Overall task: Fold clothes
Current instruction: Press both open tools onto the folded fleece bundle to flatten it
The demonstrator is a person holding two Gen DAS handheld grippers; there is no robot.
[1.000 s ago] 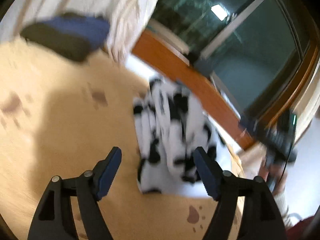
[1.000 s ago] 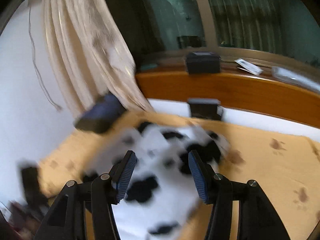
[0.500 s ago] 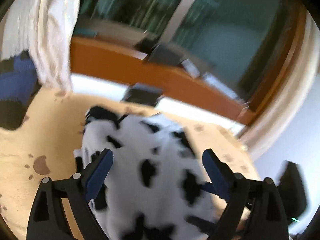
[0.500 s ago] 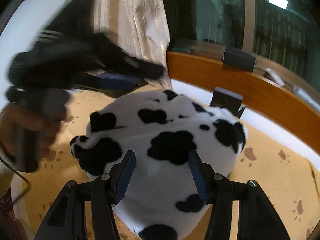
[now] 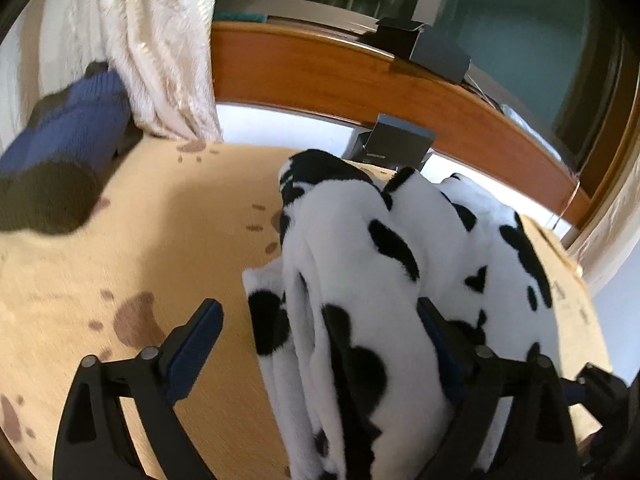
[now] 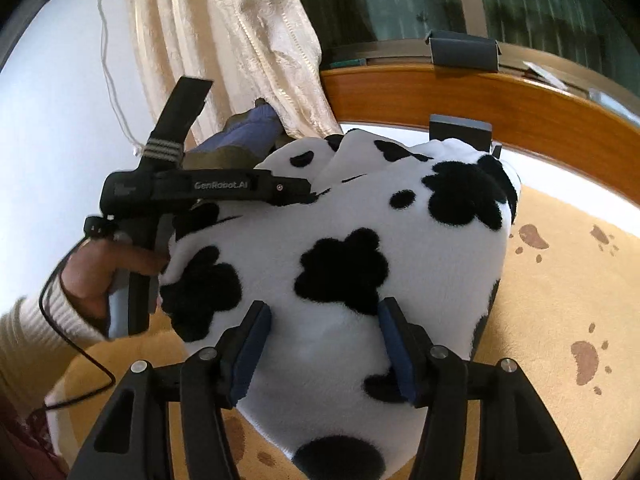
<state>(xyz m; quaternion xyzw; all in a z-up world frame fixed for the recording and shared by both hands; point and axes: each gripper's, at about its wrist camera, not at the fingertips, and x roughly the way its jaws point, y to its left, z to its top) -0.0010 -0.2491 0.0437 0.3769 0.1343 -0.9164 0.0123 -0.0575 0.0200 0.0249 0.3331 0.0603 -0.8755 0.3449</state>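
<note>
The cow-print fleece garment point(image 6: 340, 264) lies bundled at frame centre on the paw-print bedspread point(image 6: 560, 300). The left claw point(image 5: 320, 340) is opening, fleece between its jaws; the right claw point(image 6: 324, 344) stands half-open astride the fleece, ungripped. Seat both on one edge layer before closing.

Cream curtain point(image 5: 160, 40), dark window point(image 5: 520, 20), wooden sill point(image 5: 320, 68), white wall point(image 6: 52, 100)

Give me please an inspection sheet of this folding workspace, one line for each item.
Surface: tan paw-print cover.
Job's things: cow-print fleece garment, bunched up.
Clutter: blue and dark knit garment by the curtain; dark box behind the fleece.
Grippers: left gripper jaws opening around the fleece; right gripper straddling it, grip unclear.
Cables: black cable at the left hand.
Surroundings: cream curtain, wooden ledge, window.
</note>
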